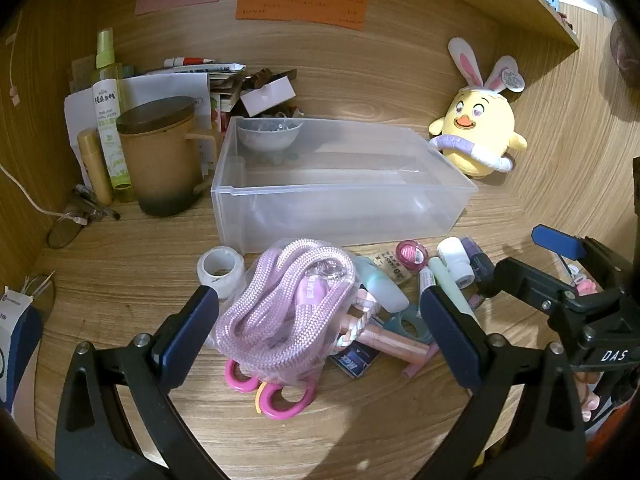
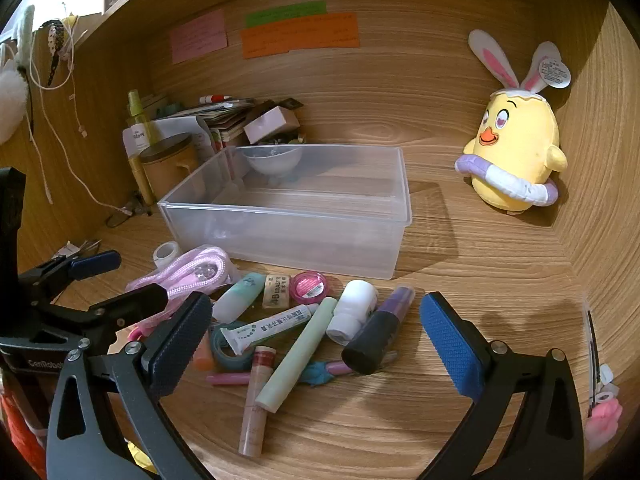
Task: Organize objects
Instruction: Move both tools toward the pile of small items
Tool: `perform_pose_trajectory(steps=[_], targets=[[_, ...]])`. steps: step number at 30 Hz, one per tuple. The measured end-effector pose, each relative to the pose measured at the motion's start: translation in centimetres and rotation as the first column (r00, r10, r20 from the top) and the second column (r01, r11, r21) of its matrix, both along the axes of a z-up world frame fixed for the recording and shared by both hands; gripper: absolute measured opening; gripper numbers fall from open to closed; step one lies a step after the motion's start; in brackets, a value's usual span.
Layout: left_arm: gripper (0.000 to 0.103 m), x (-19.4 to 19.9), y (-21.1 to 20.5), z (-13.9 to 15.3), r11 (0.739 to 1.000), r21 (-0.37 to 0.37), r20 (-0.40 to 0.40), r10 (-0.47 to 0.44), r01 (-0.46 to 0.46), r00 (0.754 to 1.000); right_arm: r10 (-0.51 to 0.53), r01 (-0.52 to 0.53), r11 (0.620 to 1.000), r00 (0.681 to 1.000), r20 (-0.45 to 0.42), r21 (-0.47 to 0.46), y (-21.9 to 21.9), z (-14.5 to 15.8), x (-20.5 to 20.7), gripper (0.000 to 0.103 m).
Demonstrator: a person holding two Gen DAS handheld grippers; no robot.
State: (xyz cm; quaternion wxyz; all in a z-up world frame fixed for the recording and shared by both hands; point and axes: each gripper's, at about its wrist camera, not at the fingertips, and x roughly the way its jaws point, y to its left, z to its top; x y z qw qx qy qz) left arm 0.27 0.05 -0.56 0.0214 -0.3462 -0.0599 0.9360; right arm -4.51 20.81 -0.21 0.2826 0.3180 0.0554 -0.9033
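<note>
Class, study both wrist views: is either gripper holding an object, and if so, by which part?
Nothing is held. The left gripper is open around the bagged pink braided rope, not closed on it; the right gripper is open above the scattered items.

Wooden desk (image 2: 460, 264), grain running left to right. Far centre: clear plastic box (image 2: 280, 216). Far left: brown lidded mug (image 1: 160, 156), spray bottle (image 1: 108, 92), glasses (image 1: 70, 224), stack of papers (image 1: 176, 84). Far right: yellow plush chick (image 2: 516, 156) against the wall. Near the box: tape roll (image 1: 220, 270), bagged pink cord (image 1: 280, 300), pink scissors (image 1: 276, 396), eraser (image 2: 277, 291), green stick (image 2: 298, 354), purple marker (image 2: 380, 330), white bottle (image 2: 352, 312).
</note>
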Motion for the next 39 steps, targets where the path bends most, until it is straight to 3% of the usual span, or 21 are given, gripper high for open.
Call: perform_pose_trajectory(steps=[39], targets=[[0.102,0.41,-0.3,0.77,1.0,0.012,-0.023,0.019,-0.019,1.0,0.007,-0.007,1.0,1.0,0.025,-0.001,-0.2,-0.72,-0.13,0.103]])
